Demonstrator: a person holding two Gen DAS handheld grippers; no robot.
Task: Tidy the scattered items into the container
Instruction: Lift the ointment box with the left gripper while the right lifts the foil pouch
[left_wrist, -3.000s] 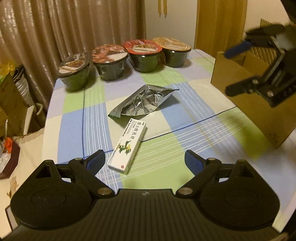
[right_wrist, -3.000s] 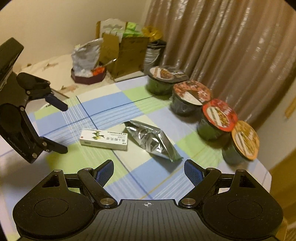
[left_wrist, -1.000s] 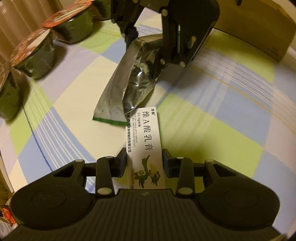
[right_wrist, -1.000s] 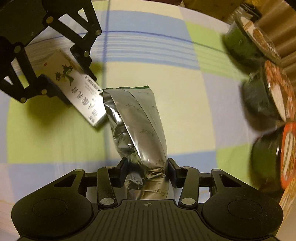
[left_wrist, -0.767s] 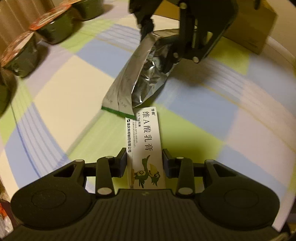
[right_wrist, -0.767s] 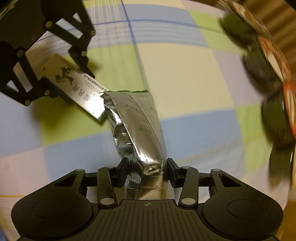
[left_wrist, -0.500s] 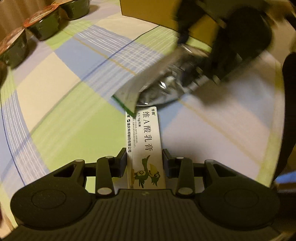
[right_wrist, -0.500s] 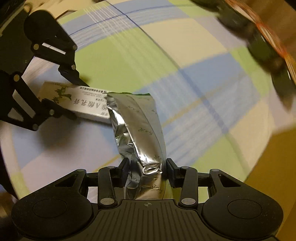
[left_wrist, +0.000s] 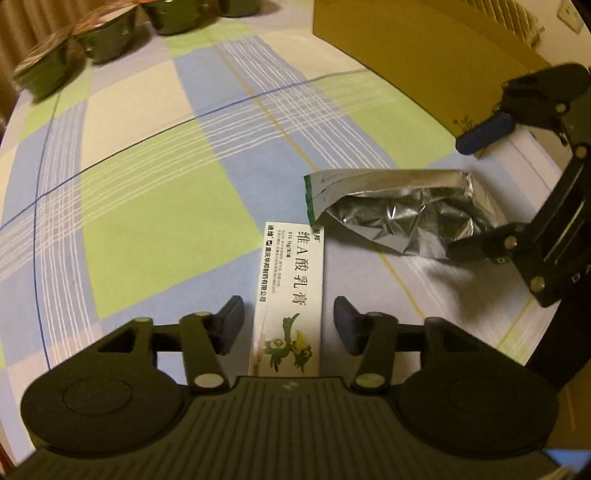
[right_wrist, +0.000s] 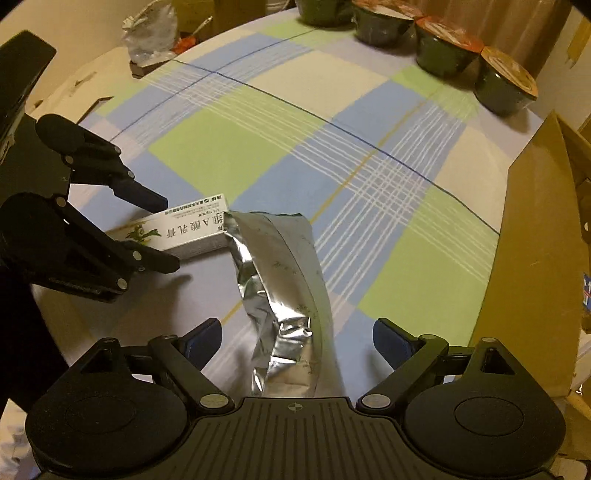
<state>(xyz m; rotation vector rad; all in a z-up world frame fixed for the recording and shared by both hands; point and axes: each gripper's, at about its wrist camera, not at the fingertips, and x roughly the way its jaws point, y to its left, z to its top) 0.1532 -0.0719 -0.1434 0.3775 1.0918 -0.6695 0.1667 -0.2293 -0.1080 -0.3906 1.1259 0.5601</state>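
Grippers open over two items

Left gripper jaws parted, clear of one white carton between them. Right gripper jaws wide, one foil pouch between, untouched. Carton tip meets pouch. One cardboard box nearby. Four lidded bowls at far edge. Checked tablecloth; curtain behind.

Both grippers were low over the table, angled toward each other so their tips nearly met. The left gripper had its fingers spread apart, not pinching anything. The right gripper was spread even wider, blue pads well apart and nothing clamped.
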